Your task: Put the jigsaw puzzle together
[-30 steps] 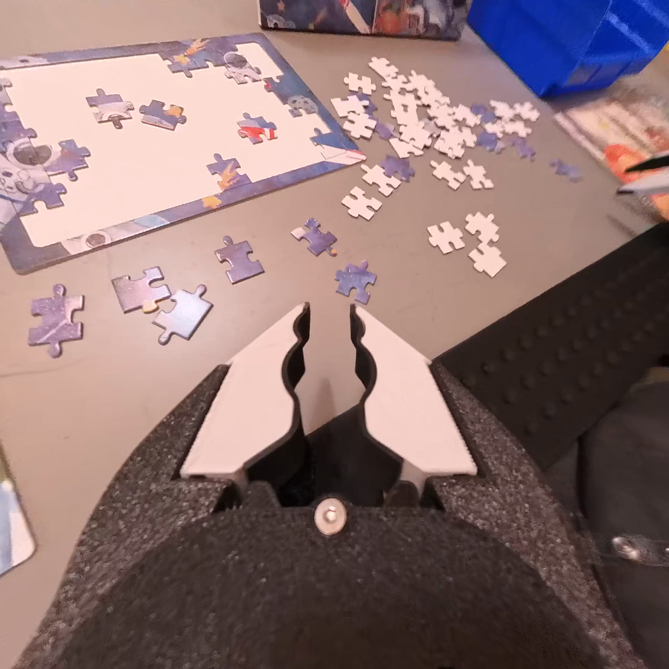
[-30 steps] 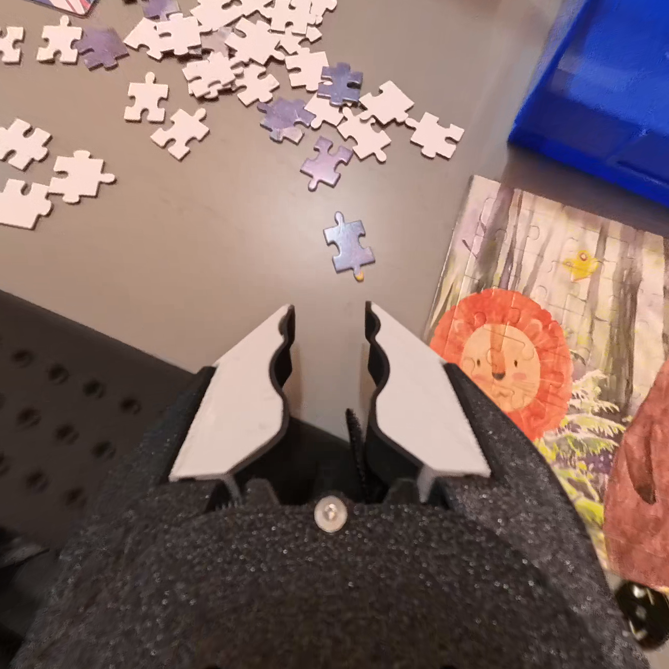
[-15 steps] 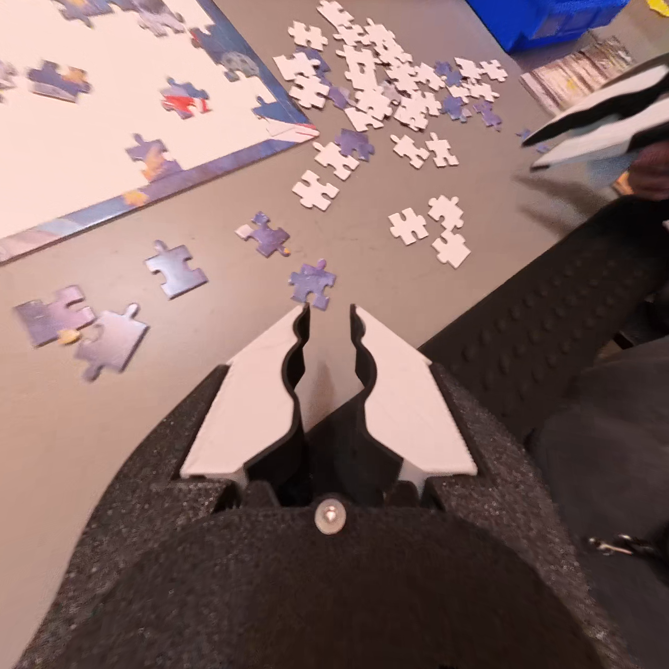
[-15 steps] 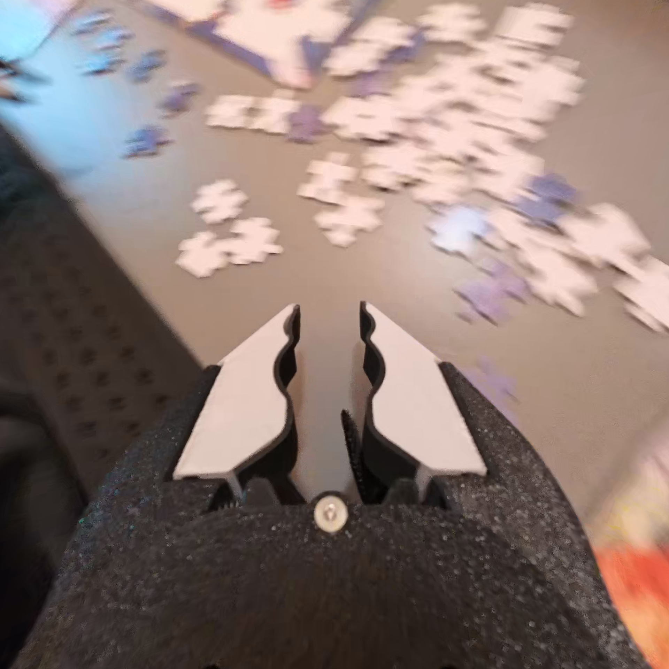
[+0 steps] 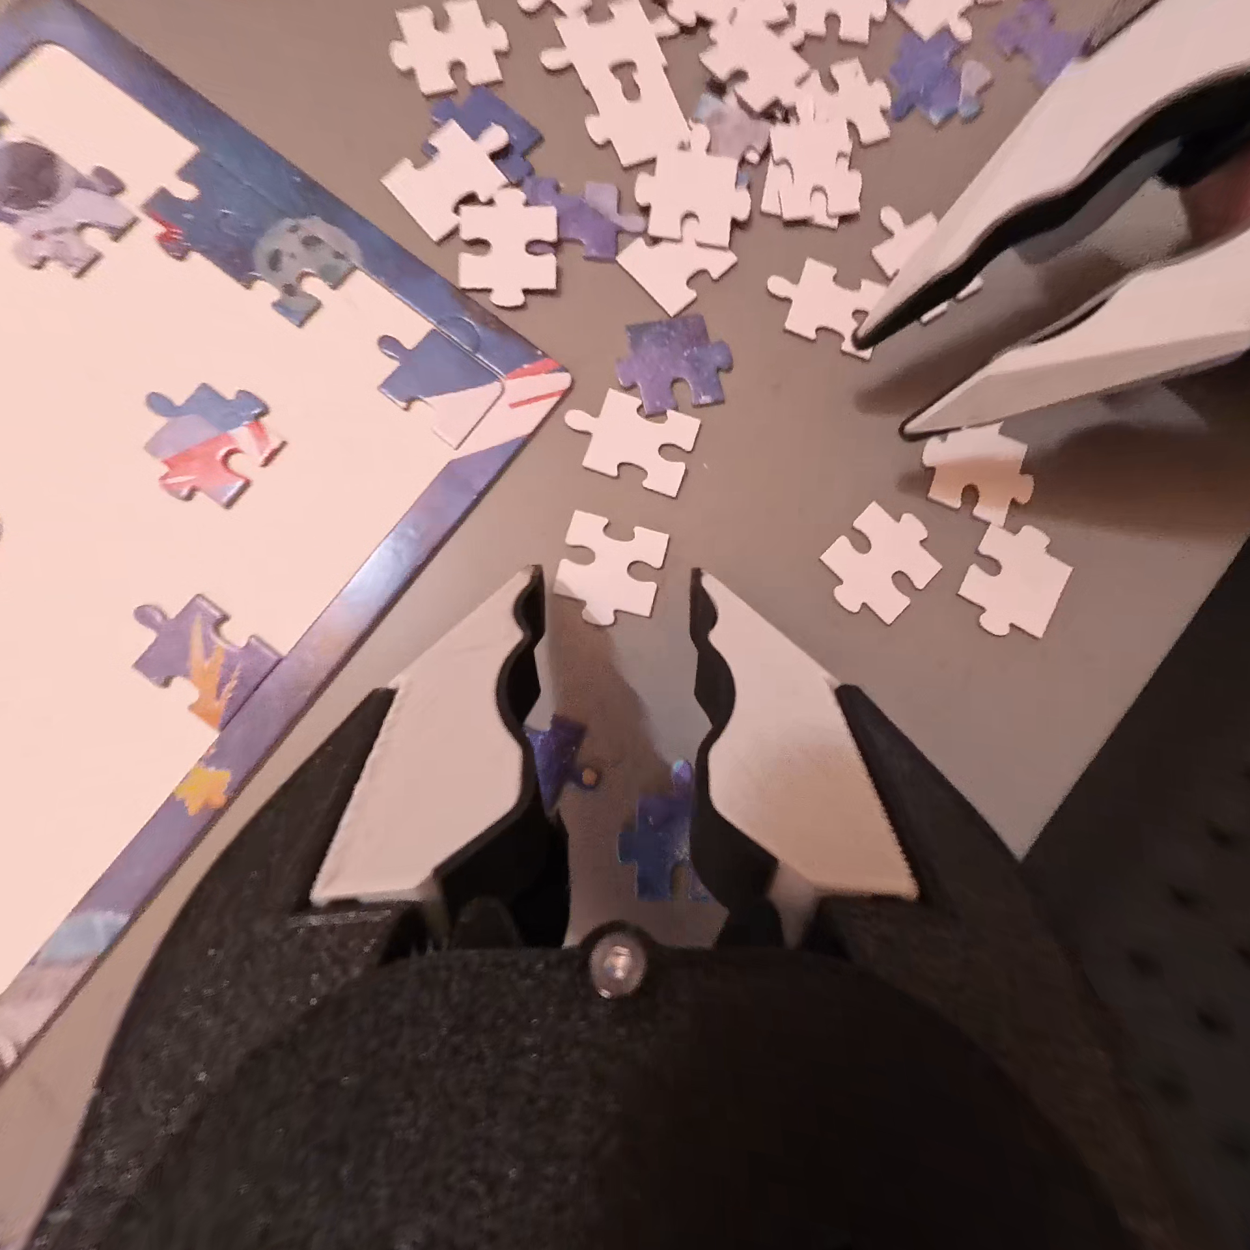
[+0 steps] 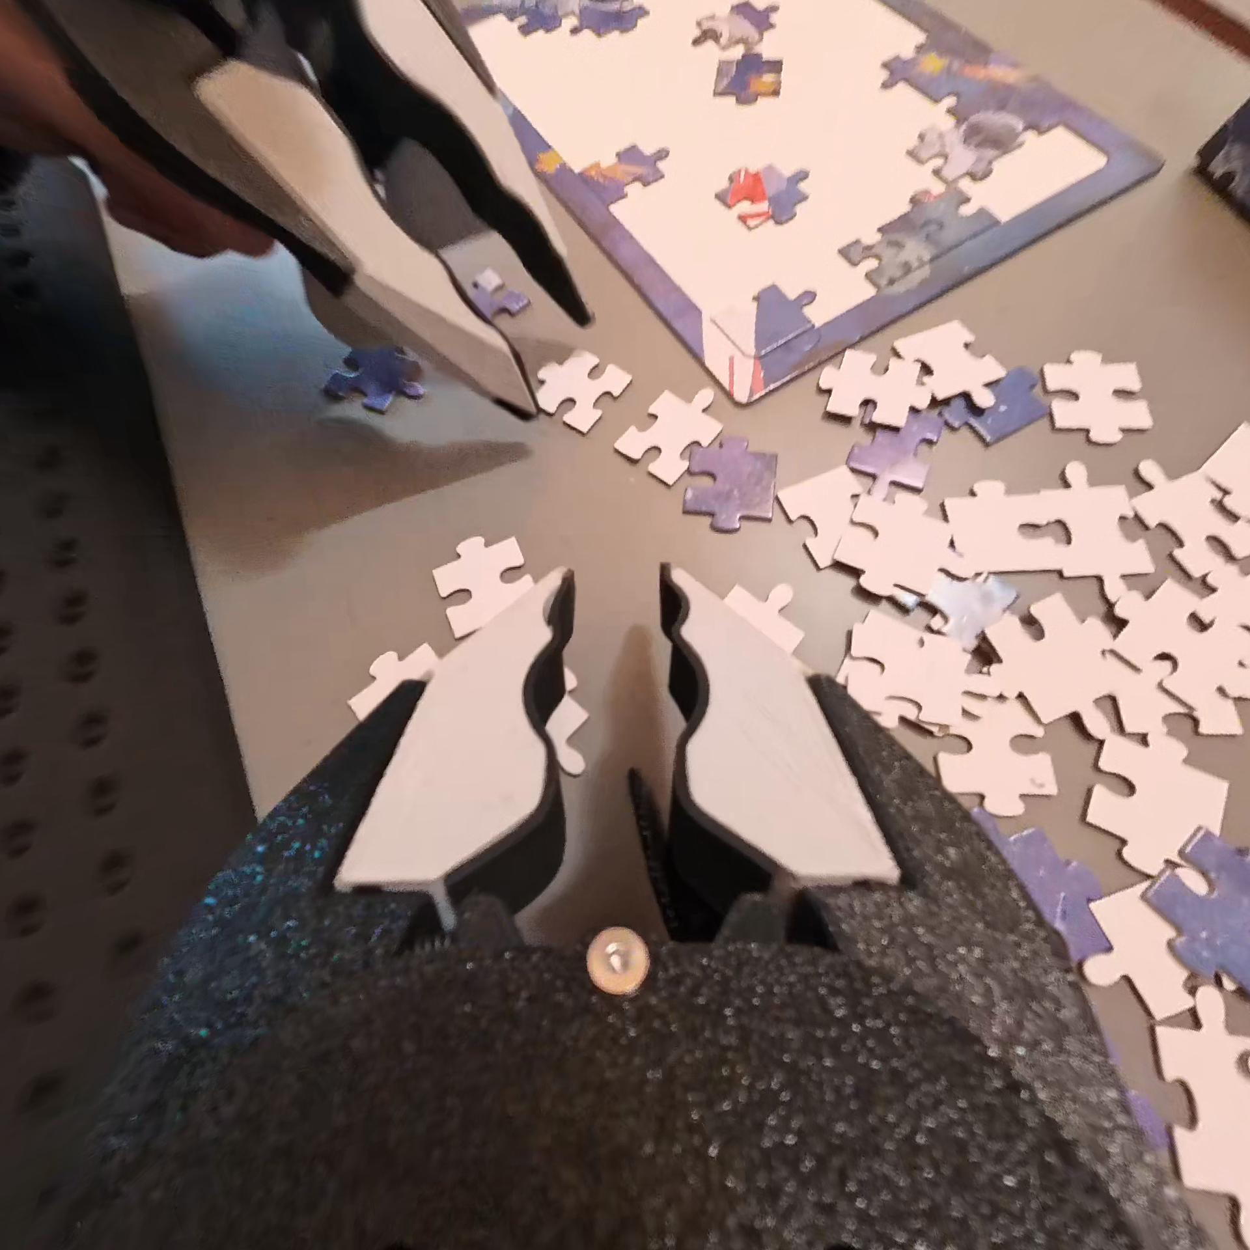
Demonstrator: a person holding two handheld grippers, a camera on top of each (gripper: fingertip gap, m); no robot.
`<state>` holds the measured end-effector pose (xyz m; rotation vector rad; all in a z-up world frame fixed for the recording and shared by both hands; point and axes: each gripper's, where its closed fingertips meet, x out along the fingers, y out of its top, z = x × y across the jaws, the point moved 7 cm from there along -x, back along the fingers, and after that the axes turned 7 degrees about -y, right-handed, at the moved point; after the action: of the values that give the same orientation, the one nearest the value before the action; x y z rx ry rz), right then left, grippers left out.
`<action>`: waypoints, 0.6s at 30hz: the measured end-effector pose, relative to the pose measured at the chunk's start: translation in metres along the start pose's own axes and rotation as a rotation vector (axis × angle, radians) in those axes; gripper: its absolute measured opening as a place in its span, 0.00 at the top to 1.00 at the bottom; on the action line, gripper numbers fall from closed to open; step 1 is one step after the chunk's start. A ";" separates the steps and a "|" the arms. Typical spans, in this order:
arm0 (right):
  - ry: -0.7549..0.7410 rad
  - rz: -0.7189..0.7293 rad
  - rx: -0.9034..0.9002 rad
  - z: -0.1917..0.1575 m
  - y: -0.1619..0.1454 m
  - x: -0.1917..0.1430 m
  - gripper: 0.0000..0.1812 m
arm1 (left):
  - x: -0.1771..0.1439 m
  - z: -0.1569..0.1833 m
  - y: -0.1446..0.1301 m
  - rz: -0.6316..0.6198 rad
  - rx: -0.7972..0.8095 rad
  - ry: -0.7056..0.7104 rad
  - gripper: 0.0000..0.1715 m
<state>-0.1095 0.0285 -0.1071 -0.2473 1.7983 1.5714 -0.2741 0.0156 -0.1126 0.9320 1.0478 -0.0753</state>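
Note:
The puzzle board point(image 5: 433, 514) has a blue frame, a white middle and a few pieces set in it. It lies at the left, and shows at the top of the right wrist view point(image 6: 666, 297). Loose pieces point(image 5: 697, 196), mostly white side up, are scattered on the grey table beside it point(image 6: 1014, 541). My left gripper point(image 5: 615, 582) is open and empty, its tips just short of a white piece point(image 5: 612, 565). Two blue pieces point(image 5: 659, 839) lie under its fingers. My right gripper point(image 6: 617, 578) is open and empty, low over the table with white pieces point(image 6: 483, 582) beside it. A blue piece point(image 6: 734, 483) lies ahead.
A black perforated mat point(image 5: 1150, 879) covers the near table edge and also shows in the right wrist view point(image 6: 67, 609). The two grippers point toward each other. The right gripper point(image 5: 883, 384) shows in the left wrist view, the left gripper point(image 6: 554, 364) in the right.
Both grippers have moved in over the loose pieces by the board's corner and now face each other. The left gripper has opened wider. The right has swung left, away from the lion picture.

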 end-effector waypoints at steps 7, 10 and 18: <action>0.012 0.094 0.052 0.009 0.003 -0.008 0.89 | 0.005 -0.007 -0.003 0.013 0.042 -0.037 0.82; 0.034 0.098 0.072 0.009 0.007 -0.005 0.87 | -0.001 -0.006 0.004 0.125 -0.145 -0.196 0.82; 0.329 0.356 0.171 0.007 0.078 -0.018 0.82 | -0.056 -0.022 0.043 0.797 -0.964 -1.262 0.83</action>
<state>-0.1391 0.0483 -0.0349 -0.1119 2.3230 1.6763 -0.2994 0.0380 -0.0472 0.1987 -0.5141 0.4300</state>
